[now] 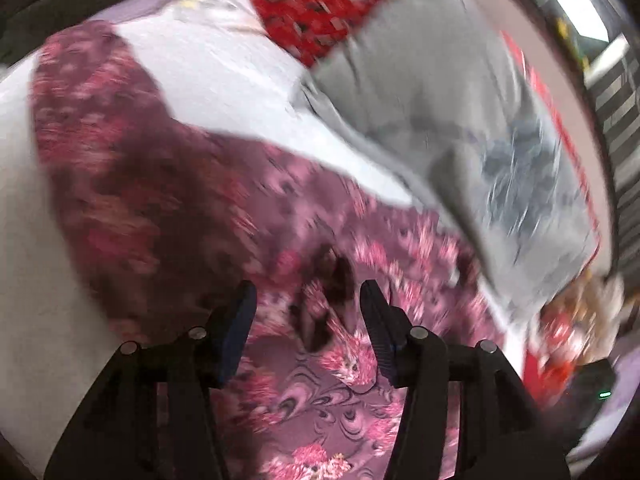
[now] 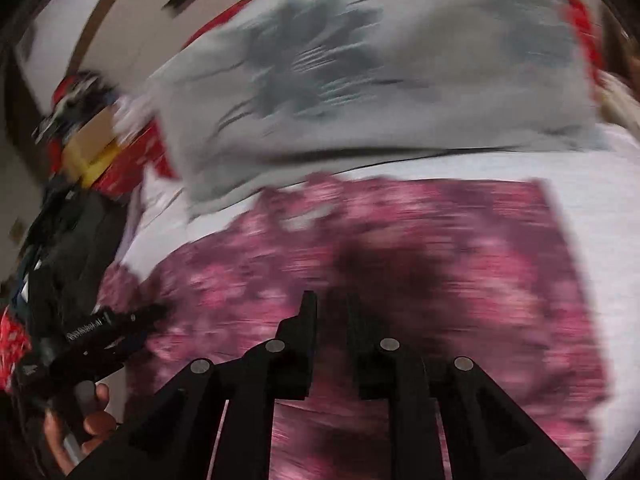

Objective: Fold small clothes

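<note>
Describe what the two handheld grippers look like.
The left gripper is matte black plastic, with dark blue pads on its fingers and round silver pivot pins. The right gripper is the same black build, with silver pins. White lettering runs along the left one's side.

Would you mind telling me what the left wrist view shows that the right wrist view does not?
Only the left wrist view shows the red patterned cloth at the top. Only the right wrist view shows the left hand holding its tool, and a yellow box. Both show the pink floral garment on the white sheet, with the grey floral cloth beyond.
</note>
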The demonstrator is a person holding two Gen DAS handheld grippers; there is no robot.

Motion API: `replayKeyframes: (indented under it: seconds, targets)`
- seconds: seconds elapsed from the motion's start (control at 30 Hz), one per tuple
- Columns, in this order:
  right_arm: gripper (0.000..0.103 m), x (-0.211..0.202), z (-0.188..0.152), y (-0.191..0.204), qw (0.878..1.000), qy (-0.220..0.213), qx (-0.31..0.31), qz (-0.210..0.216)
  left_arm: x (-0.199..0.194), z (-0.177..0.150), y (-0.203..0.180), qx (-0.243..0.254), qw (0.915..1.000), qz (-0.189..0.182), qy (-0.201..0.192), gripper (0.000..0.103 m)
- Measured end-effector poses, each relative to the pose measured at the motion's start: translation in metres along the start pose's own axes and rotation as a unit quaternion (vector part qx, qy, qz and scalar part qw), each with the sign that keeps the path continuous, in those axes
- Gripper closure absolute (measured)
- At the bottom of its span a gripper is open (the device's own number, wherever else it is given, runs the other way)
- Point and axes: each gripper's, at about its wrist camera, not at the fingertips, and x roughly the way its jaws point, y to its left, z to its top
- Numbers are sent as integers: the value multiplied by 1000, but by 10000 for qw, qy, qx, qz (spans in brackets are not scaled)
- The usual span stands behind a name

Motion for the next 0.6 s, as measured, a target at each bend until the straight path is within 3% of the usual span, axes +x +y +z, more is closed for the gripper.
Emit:
replayKeyframes:
  seconds: [0.13,0.2,0.23,0.3,0.43,0.6]
  targets:
    - [86,43,-7,46,9981,334,-154,497,-36,30,49,-496,9982,60,-322,46]
    - [82,66,-19,65,9958,612,-441,511,-45,52,78,-589,9969,388,-356,45]
    - [73,76,-31,74,9950,585,-726,344,-49,65,96,-664,9954,552,-405,45]
    - [73,72,-48,82,9935,41,-1128,151,-56,90,127,-836,9924,770,-468,45]
    - [72,69,-47,84,9939,16,-1092,176,-56,148,192,-1465,9820,1132,-385,45]
    - [72,67,-47,79,9947,-3,-985,304,-24,189,214,-1761,9791,1018,-42,44]
